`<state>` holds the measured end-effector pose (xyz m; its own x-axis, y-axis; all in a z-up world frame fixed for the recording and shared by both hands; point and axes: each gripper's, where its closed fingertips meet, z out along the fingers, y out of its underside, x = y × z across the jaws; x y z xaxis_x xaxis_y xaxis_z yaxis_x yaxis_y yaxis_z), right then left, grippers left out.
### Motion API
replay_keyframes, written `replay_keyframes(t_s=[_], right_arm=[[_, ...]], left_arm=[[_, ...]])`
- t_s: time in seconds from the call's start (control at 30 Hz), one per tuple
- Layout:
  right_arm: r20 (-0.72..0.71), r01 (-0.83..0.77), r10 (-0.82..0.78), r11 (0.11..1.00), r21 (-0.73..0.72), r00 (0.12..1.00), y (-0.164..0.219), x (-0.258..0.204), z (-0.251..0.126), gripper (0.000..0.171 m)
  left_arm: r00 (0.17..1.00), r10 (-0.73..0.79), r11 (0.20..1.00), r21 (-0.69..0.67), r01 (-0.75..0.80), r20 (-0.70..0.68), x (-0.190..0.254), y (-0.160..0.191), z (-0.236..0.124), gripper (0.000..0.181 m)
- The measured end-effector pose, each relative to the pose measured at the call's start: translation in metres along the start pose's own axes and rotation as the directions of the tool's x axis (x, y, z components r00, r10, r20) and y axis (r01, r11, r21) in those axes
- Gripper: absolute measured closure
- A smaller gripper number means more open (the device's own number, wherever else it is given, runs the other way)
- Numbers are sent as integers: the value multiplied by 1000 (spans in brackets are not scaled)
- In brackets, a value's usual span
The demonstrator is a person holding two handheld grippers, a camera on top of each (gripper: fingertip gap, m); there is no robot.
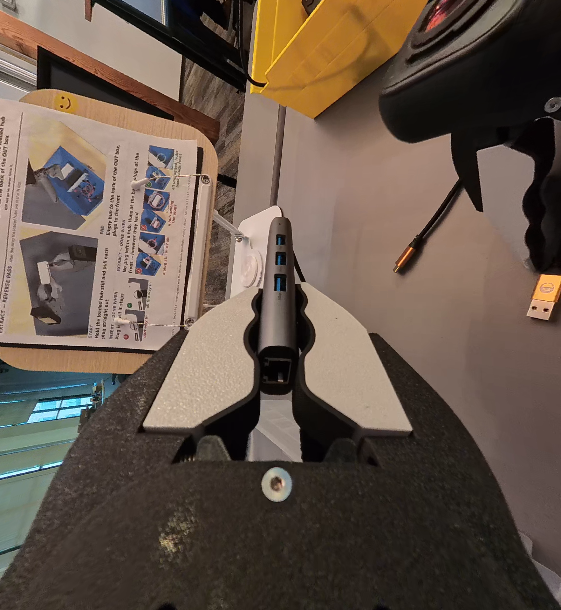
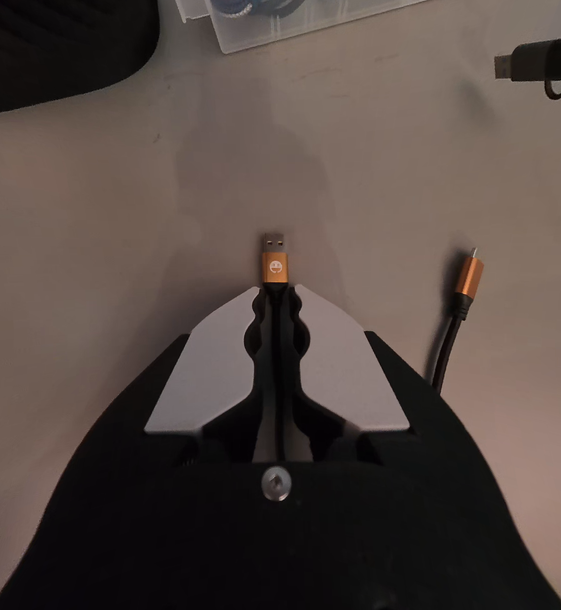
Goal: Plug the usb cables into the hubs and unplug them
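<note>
My left gripper [image 1: 278, 292] is shut on a dark grey USB hub [image 1: 280, 264] that sticks out forward between the fingers, its three blue ports facing up and a network socket at the near end. My right gripper [image 2: 275, 290] is shut on a black cable just behind its orange USB-A plug [image 2: 274, 259], which points forward over the grey table. In the left wrist view the right gripper [image 1: 551, 267] hangs at the right with the same orange plug [image 1: 546, 297], apart from the hub. The cable's other end, an orange USB-C plug [image 2: 469, 274], dangles beside it and also shows in the left wrist view [image 1: 407, 257].
A yellow bin [image 1: 322, 52] stands at the far table edge. An instruction sheet on a wooden board [image 1: 84, 224] stands on a white stand [image 1: 256, 251] to the left. A clear plastic box [image 2: 289, 23] and a dark adapter with a loop [image 2: 536, 66] lie on the table. The gap from one gripper's tips to the other's is roughly 20 centimeters.
</note>
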<state>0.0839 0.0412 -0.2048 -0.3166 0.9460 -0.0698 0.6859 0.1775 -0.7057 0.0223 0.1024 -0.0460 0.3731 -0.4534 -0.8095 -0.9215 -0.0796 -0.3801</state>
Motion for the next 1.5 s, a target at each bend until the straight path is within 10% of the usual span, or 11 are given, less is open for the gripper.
replay_keyframes(t_s=[0.53, 1.0, 1.5], right_arm=[[46, -45, 45, 999, -1, 998, 2, -1, -4, 161], [256, -12, -275, 659, 752, 927, -79, -51, -151, 162], [132, 226, -417, 701, 677, 899, -127, -45, -214, 162]], left_arm=[[1000, 5, 1000, -19, -5, 22, -5, 4, -1, 164], [994, 55, 998, 5, -56, 92, -15, -8, -16, 164], [993, 31, 996, 75, -40, 116, -18, -24, -26, 164]])
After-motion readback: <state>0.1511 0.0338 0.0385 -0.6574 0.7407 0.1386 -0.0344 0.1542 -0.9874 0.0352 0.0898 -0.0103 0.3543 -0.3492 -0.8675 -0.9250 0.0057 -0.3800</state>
